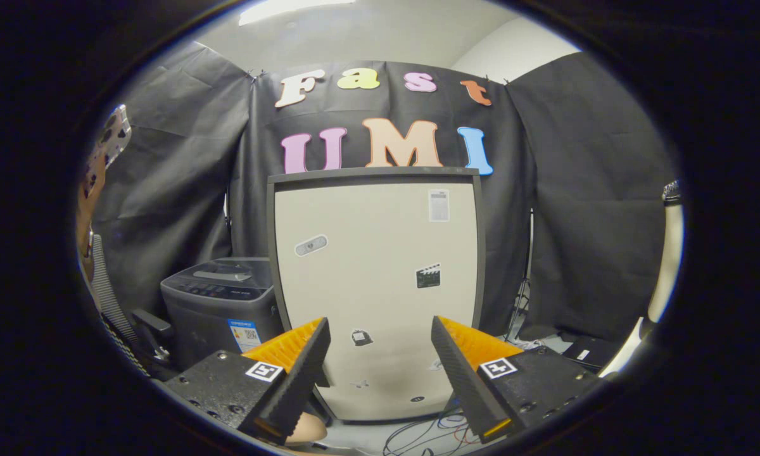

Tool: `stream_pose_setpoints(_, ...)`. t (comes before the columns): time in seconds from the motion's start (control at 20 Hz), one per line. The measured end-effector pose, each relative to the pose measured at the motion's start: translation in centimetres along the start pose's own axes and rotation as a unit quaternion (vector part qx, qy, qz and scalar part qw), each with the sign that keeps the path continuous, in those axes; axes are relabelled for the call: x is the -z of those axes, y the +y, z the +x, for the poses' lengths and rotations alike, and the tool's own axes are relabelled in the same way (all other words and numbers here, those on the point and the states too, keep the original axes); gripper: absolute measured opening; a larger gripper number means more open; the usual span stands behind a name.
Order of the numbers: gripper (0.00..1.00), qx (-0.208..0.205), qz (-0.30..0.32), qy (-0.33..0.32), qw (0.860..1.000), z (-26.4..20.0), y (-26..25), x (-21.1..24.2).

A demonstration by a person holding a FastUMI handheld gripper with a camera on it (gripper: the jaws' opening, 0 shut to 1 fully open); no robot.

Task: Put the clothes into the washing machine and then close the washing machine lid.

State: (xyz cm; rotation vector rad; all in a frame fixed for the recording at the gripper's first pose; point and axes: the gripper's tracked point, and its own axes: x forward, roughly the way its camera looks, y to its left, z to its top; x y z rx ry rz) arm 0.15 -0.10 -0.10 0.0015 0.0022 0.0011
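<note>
Spread wide apart with nothing between them, the gripper (380,354) fingers (304,361) frame a tall beige flat panel with a dark grey frame (380,278) standing upright just ahead, a few small stickers on its face. Loose cables (430,437) lie on the floor at its base. To the left of that panel, farther back and partly hidden by it, sits the dark grey top-loading washing machine (218,304), its lid down. Black cloth (582,209) hangs behind everything. Whether any clothes are present, I cannot tell.
</note>
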Motion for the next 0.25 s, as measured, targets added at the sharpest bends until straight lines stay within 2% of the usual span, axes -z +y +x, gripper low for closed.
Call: stream_pose_setpoints(0.25,0.97,0.0,0.0,0.0,1.0,0.06,0.02,-0.06)
